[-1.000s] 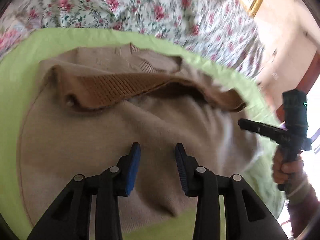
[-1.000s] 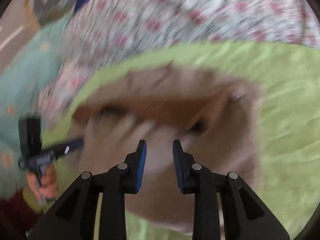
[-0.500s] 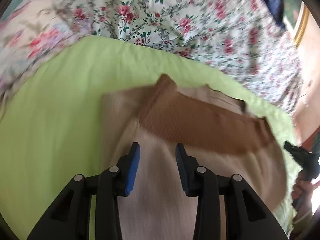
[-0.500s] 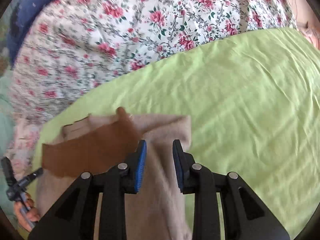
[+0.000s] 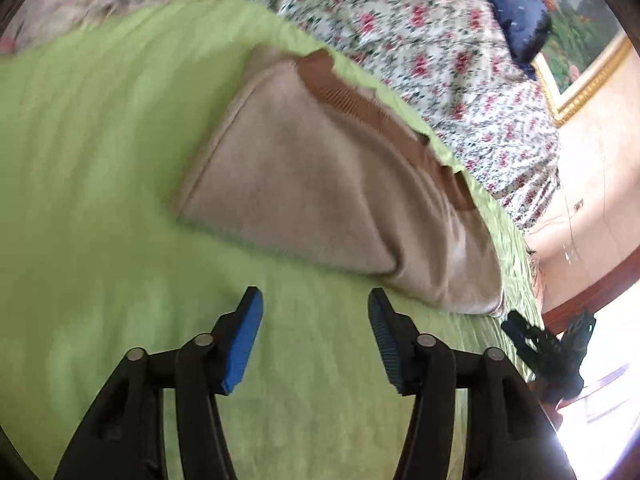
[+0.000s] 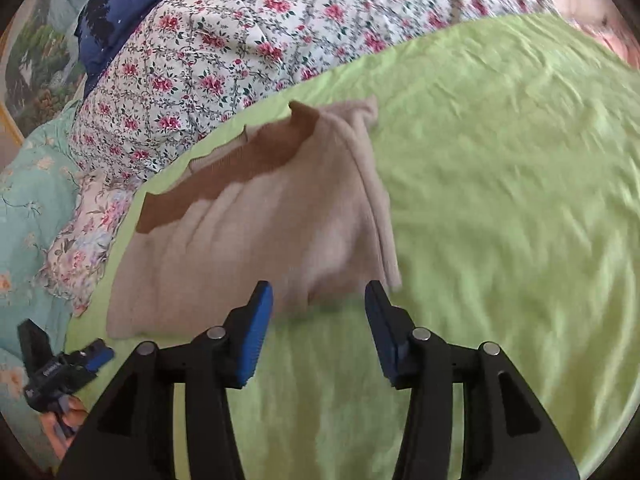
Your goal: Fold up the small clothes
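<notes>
A beige knit garment (image 5: pixel 320 184) with a brown ribbed band (image 5: pixel 372 120) lies folded flat on the green sheet (image 5: pixel 100 200). It also shows in the right wrist view (image 6: pixel 260 232) with its brown band (image 6: pixel 240 164) at the far side. My left gripper (image 5: pixel 314 336) is open and empty, just short of the garment's near edge. My right gripper (image 6: pixel 318 328) is open and empty, at the garment's near right corner. Each gripper shows in the other's view: the right one (image 5: pixel 548 352) and the left one (image 6: pixel 60 368).
A floral quilt (image 6: pixel 248 40) lies bunched behind the green sheet (image 6: pixel 500 200). A dark blue pillow (image 5: pixel 508 12) and a gold-framed picture (image 5: pixel 580 64) are at the back. A teal floral cover (image 6: pixel 28 200) lies at the left. The sheet spreads wide to the right.
Both grippers have opened and let go of the garment. They have drawn back towards me, and the garment now lies flat in front of them.
</notes>
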